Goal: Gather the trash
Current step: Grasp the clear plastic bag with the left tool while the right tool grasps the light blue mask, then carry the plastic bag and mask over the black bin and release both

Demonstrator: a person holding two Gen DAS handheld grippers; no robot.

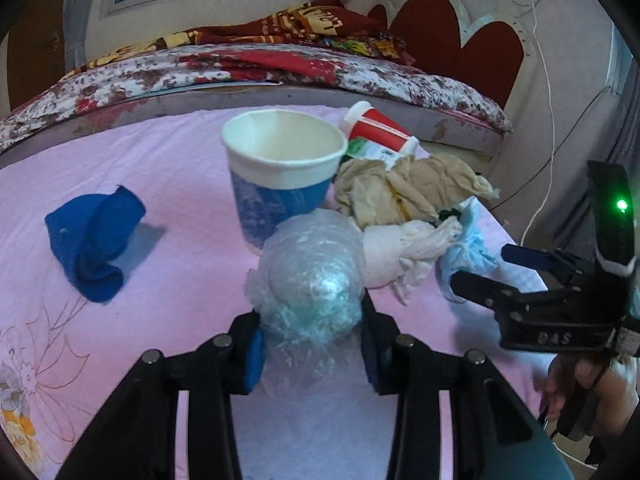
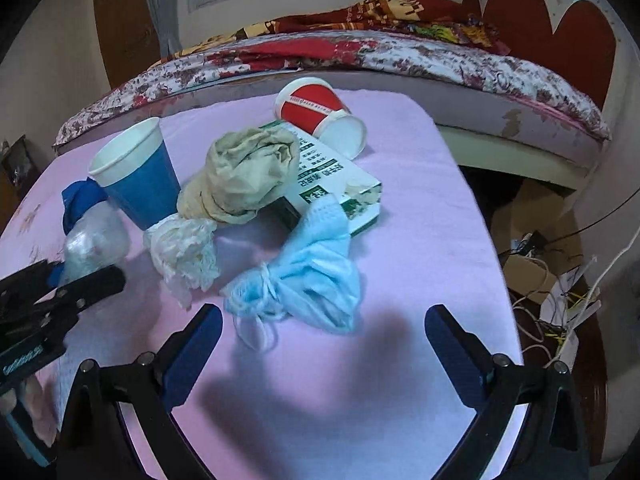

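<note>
Pink tablecloth [image 1: 168,184]: plastic wad [image 1: 310,292] between left tongs [image 1: 312,344].

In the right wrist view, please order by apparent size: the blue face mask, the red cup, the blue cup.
1. blue face mask, though it is nearest the camera
2. blue cup and red cup: look alike, unranked

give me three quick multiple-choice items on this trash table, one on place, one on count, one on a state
1. Where is the blue face mask?
A in the blue cup
B on the pink cloth ahead of the right gripper
C on the bed

2. How many paper cups?
A two
B three
C four

3. The red paper cup is:
A upright
B crushed flat
C lying on its side

Key: B, mask lies before the open jaws; A, blue paper cup and red one; C, its mouth faces sideways.
</note>
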